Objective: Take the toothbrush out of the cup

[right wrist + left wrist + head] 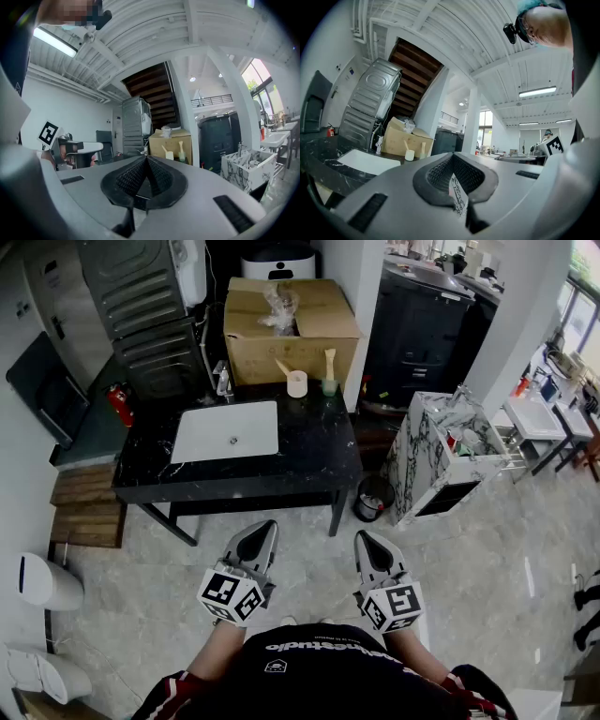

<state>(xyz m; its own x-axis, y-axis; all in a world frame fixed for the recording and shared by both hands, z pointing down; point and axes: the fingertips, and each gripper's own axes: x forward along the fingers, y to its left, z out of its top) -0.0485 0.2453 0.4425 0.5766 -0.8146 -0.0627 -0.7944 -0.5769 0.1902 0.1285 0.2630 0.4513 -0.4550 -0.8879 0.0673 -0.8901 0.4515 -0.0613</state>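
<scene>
At the back edge of the black counter [309, 460] stand two cups, far ahead of both grippers. A cream cup [297, 384] holds a wooden stick [282, 367] leaning left. Beside it a pale green cup [330, 387] holds an upright wooden toothbrush [330, 359]. The same pair shows small in the left gripper view, cream cup [409, 155], and in the right gripper view, green cup [181, 157]. My left gripper [270, 525] and right gripper [362, 536] are held side by side over the floor in front of the counter. Both are shut and hold nothing.
A white sink [229, 432] is set into the counter, with a cardboard box [291, 329] behind the cups. A dark bin [373, 497] and a marble-patterned cabinet [441, 457] stand to the right. Wooden steps [89, 507] lie left, stacked grey machines [141, 306] behind.
</scene>
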